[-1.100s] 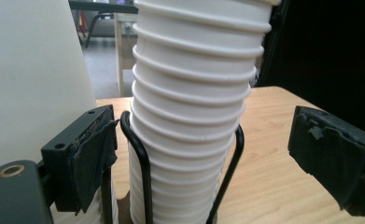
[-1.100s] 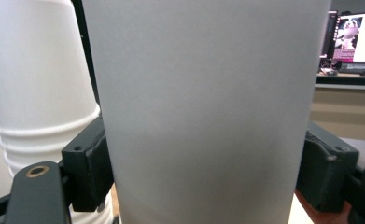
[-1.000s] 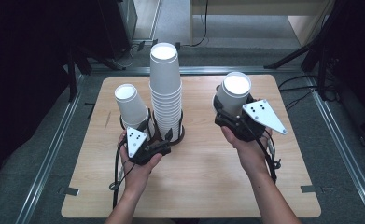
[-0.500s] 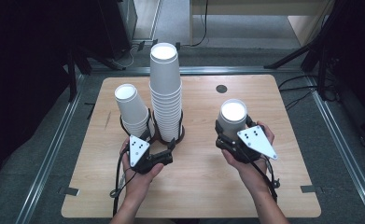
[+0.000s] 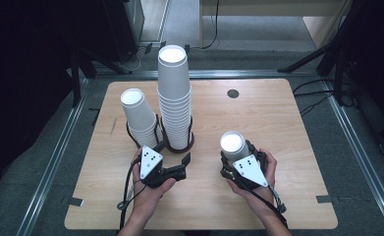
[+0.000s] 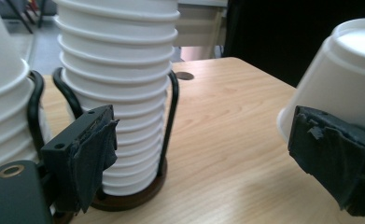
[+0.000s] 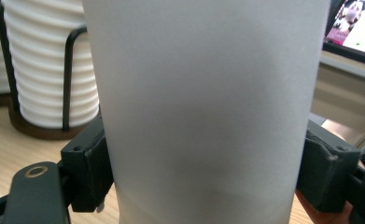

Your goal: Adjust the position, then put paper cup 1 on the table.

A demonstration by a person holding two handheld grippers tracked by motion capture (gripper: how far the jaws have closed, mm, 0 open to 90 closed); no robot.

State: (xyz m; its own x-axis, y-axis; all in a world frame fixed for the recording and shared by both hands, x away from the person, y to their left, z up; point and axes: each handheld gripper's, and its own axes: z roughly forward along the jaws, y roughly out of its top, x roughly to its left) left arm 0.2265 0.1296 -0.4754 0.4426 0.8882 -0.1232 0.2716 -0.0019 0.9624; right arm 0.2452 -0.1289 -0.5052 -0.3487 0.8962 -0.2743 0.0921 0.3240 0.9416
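White upside-down paper cup — clamped in my right gripper above the wooden table; left gripper open, empty — beside the tall cup stack.

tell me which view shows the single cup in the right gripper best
The high view: the single cup stands bottom-up, whole, in the right gripper, apart from the tall stack. The right gripper view gives a close blur of its wall between the jaws; the left gripper view, its side.
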